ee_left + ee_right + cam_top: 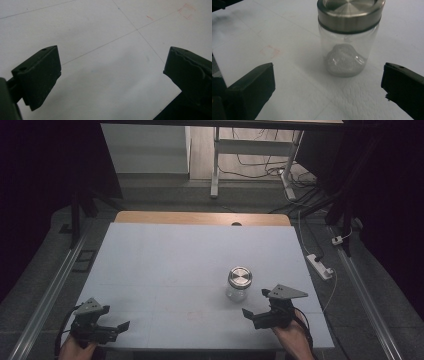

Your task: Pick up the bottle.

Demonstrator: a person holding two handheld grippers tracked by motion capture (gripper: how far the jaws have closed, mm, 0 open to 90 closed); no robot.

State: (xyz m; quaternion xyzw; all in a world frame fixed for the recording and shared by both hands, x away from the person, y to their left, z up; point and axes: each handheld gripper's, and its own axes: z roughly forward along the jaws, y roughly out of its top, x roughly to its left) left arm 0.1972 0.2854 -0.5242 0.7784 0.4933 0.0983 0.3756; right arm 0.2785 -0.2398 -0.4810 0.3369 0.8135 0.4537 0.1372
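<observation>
A clear glass jar (238, 284) with a brushed metal lid stands upright on the white table (190, 270), right of centre. In the right gripper view the jar (348, 42) is straight ahead, a short way beyond the wide-apart jaws, with a crumpled silvery lump at its bottom. My right gripper (255, 304) is open, just near and right of the jar, touching nothing. Over the table's near left corner my left gripper (117, 327) is open too; between its jaws lies bare table (112, 75).
A faint red square mark (270, 51) is on the table left of the jar. The table's near edge (172, 100) runs just under the left gripper. A white power strip (320, 266) and cables lie on the floor to the right; desk legs stand beyond the far edge.
</observation>
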